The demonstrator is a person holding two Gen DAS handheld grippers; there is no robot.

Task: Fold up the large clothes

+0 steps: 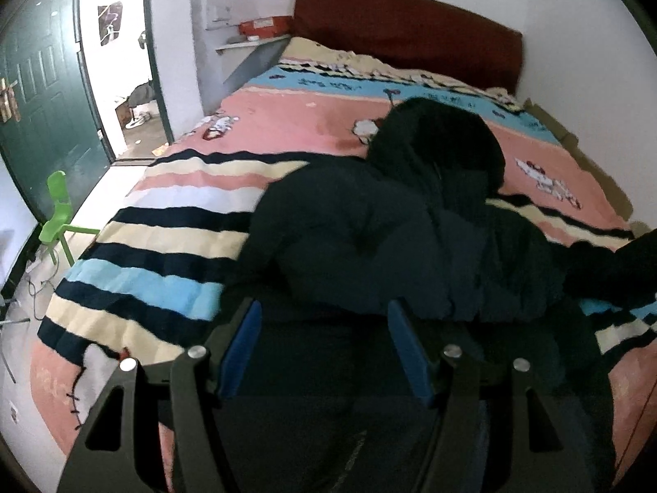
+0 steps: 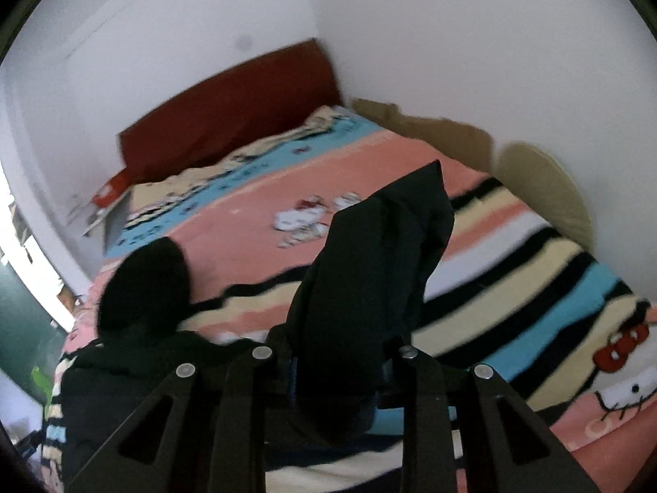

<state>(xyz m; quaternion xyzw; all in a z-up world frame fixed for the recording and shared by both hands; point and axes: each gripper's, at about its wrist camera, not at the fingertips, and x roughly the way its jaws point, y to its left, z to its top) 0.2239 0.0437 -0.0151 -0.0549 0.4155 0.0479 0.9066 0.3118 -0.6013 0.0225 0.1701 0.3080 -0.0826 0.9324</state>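
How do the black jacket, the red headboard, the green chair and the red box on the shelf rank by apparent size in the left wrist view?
1. black jacket, inflated by nearness to the camera
2. red headboard
3. green chair
4. red box, clearly smaller than the chair, though farther away

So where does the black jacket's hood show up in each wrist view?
Left wrist: hood sits right of centre, on the pink sheet beyond the jacket body.
Right wrist: hood is at left, beside the sleeve gripped by the right tool.
Shared landmark: red headboard.
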